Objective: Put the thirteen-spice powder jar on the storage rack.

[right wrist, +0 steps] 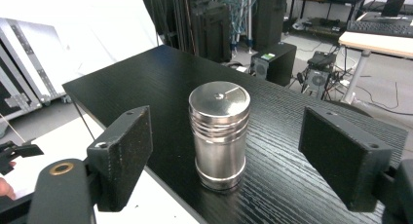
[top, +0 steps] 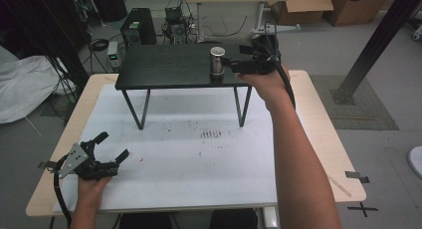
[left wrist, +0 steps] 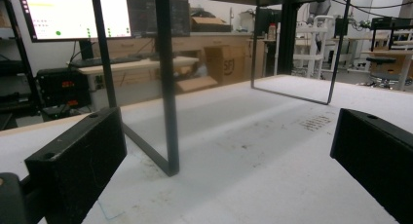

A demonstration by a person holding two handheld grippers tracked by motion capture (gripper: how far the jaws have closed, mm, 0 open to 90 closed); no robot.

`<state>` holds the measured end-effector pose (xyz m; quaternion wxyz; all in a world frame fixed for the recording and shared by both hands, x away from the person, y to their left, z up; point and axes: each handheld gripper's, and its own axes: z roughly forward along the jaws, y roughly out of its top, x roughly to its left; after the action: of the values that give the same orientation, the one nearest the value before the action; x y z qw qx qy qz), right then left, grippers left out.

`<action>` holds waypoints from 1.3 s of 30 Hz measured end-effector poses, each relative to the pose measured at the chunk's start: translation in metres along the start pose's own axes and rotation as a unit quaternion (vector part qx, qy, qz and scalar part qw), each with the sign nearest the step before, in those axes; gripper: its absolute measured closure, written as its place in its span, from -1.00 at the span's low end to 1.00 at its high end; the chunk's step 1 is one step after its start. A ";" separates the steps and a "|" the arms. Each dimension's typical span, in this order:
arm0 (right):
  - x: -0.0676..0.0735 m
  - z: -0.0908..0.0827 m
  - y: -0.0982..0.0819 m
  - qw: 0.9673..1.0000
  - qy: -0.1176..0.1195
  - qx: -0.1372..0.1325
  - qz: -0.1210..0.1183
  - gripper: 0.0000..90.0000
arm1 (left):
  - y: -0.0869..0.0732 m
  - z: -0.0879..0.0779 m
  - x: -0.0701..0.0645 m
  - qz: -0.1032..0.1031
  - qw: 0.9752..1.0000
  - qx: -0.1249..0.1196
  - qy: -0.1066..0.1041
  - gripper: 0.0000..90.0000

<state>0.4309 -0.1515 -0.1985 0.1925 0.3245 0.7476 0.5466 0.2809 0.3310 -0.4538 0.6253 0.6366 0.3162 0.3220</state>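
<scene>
A steel cylinder [top: 217,63] with a ribbed neck and flat lid stands upright near the front right edge of the small black table [top: 164,67]. My right gripper [top: 238,57] is at its right side, open. In the right gripper view the steel cylinder [right wrist: 219,136] sits in the gap of my right gripper [right wrist: 226,146], and a clear space separates it from each black pad on the black table [right wrist: 146,73]. My left gripper [top: 113,145] rests low over the white mat at the front left, open with nothing inside. The left gripper view shows my left gripper [left wrist: 229,156] pointing at a table leg [left wrist: 168,87].
The black table stands on thin metal legs [top: 241,107] on a white mat [top: 189,159] that covers a wooden desk [top: 323,114]. Beyond the desk are a computer tower [top: 138,26], cables, cardboard boxes [top: 303,10] and a black post [top: 378,40].
</scene>
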 end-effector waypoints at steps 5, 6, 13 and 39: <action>-0.002 -0.011 -0.006 1.000 -0.001 -0.015 0.000 -0.66 | 0.000 0.000 0.000 0.000 1.000 0.002 0.000 -0.99; -0.003 -0.013 -0.007 1.000 -0.001 -0.017 0.002 -0.66 | 0.000 0.000 0.000 -0.001 1.000 0.002 0.000 -0.99; -0.004 -0.030 -0.015 0.999 0.000 -0.039 0.000 -0.77 | 0.000 0.000 0.000 0.000 1.000 0.001 0.000 -0.99; 0.001 -0.066 -0.050 0.990 -0.003 -0.143 0.007 -1.00 | 0.000 0.000 0.000 0.001 1.000 0.000 0.000 -0.99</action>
<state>0.3743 -0.2063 -0.2237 0.2355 0.3001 0.6587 0.6485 0.2809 0.3309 -0.4538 0.6251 0.6368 0.3156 0.3227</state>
